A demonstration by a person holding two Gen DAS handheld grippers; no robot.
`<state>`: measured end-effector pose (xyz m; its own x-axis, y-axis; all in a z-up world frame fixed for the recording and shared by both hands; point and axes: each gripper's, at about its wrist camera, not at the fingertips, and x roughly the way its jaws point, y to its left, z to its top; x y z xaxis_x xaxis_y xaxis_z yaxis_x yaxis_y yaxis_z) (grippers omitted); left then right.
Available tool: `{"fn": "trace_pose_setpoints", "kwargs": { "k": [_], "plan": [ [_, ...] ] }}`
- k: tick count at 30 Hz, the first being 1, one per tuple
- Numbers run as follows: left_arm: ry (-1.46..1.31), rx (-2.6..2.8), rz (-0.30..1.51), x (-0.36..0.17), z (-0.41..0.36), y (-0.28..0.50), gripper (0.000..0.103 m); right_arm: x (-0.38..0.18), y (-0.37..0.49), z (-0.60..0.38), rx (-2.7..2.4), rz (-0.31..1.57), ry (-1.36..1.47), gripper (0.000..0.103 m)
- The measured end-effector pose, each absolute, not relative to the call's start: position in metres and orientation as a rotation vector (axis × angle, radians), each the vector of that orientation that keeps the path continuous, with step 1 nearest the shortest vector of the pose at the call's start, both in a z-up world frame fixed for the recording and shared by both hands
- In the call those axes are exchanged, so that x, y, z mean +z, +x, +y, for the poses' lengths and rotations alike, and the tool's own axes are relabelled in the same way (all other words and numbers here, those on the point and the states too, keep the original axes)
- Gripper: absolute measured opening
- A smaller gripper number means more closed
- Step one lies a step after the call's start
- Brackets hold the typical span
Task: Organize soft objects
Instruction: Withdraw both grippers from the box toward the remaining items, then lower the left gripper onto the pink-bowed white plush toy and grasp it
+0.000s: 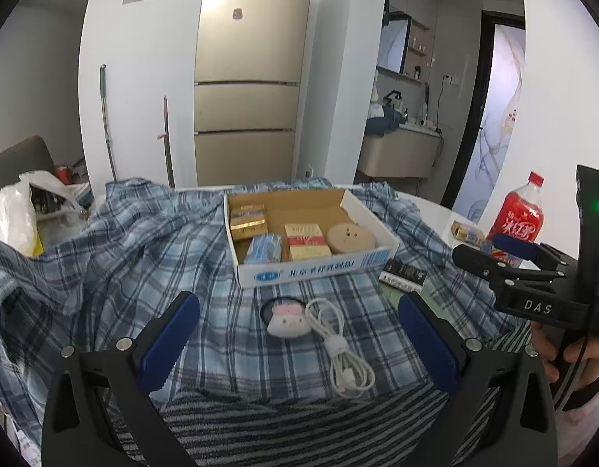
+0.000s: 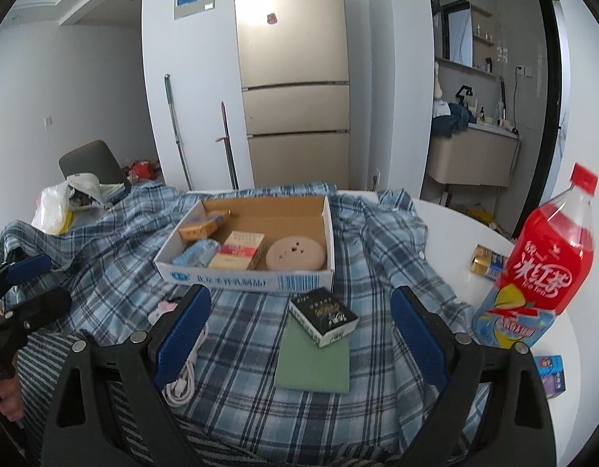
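A blue plaid shirt [image 1: 105,257] is spread over the table, with a striped grey cloth [image 1: 299,428] at the near edge. A shallow cardboard box [image 1: 315,268] sits on the shirt and holds small packets and a round tan puff [image 1: 350,238]. A pink-and-white bunny pad [image 1: 287,318] and a coiled white cable [image 1: 344,354] lie in front of my left gripper [image 1: 299,311], which is open and empty above them. My right gripper [image 2: 299,307] is open and empty over a black card box [image 2: 323,316] and a green sheet [image 2: 313,362].
A red drink bottle [image 2: 540,268] stands at the right on the white table [image 2: 455,225], with a small gold can [image 2: 488,262] and a blue packet [image 2: 550,373] near it. A white plastic bag [image 1: 11,218] and a chair [image 2: 91,163] are at the far left.
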<state>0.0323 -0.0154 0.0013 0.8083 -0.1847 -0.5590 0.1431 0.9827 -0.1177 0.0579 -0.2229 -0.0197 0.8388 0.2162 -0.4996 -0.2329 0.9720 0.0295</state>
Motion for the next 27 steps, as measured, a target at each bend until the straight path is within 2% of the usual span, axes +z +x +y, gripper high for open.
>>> {"fn": "trace_pose_setpoints", "kwargs": {
  "k": [12,13,15,19,23,25,27],
  "plan": [
    [-0.128,-0.258,0.741,-0.011,-0.001,0.045,0.103,-0.022,0.070,-0.230,0.215,0.588,-0.052,0.093],
    [-0.119,-0.268,0.750,-0.011,-0.001,0.047,0.102,-0.020,0.070,-0.232,0.208,0.586,-0.060,0.093],
    [-0.081,-0.297,0.784,-0.013,-0.006,0.050,0.093,-0.016,0.071,-0.238,0.201,0.585,-0.067,0.093],
    [-0.056,-0.334,0.847,-0.024,-0.018,0.060,0.089,-0.012,0.074,-0.249,0.191,0.590,-0.047,0.093],
    [-0.039,-0.291,0.829,-0.032,-0.021,0.072,0.071,-0.010,0.076,-0.255,0.171,0.578,-0.036,0.093],
    [0.023,-0.282,0.824,-0.036,-0.025,0.078,0.067,-0.009,0.078,-0.255,0.156,0.574,-0.036,0.093],
    [0.039,-0.292,0.859,-0.041,-0.024,0.088,0.040,-0.007,0.080,-0.254,0.171,0.572,-0.032,0.093]
  ]
}}
